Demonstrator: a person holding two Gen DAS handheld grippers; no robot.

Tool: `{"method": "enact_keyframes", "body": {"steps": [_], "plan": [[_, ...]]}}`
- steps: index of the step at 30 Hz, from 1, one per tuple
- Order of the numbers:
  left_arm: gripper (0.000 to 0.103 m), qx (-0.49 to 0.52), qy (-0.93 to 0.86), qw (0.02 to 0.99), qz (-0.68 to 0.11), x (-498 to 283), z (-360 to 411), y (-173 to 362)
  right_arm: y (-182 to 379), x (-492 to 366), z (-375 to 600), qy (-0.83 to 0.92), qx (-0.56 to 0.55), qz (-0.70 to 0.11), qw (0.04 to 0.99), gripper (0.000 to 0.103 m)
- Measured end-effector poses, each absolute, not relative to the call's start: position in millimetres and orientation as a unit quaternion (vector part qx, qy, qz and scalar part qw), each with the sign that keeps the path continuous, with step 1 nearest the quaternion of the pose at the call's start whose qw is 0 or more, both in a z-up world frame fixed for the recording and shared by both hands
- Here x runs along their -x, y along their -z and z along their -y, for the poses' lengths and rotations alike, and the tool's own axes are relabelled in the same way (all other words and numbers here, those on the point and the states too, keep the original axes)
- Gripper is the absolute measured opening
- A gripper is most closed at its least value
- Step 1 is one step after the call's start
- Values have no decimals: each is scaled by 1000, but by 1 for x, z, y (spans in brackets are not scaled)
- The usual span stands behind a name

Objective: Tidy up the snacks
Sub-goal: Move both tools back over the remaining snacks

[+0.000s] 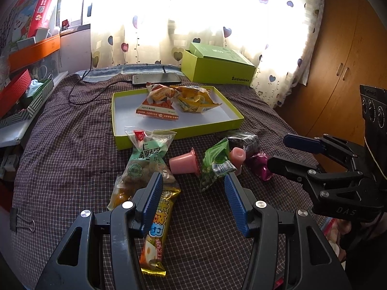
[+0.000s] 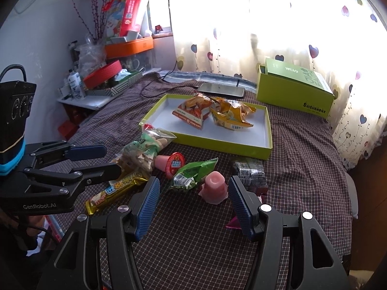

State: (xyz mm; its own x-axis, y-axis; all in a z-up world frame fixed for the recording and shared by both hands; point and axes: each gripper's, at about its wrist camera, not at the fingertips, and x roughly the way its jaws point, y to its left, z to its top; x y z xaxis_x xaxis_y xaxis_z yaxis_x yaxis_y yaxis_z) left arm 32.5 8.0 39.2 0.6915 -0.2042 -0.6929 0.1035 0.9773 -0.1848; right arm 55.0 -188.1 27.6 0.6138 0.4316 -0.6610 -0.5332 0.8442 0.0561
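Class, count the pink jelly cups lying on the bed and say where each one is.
2. One jelly cup lies on its side between the clear bag and the green packet. The other stands upside down right of that packet. More could be hidden under packets.

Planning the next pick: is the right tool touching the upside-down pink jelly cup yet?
Apart. The right wrist view shows the right tool open, with checked cloth visible between its pads and the jelly cup.
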Motion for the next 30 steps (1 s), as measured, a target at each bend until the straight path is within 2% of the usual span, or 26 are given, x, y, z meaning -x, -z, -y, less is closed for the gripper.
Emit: {"method": "enact_keyframes", "body": {"steps": [30], "plan": [[54,70,50,907,-411,-24,-28,-9,-7,-64,198,-278,58,-367,886,59]]}}
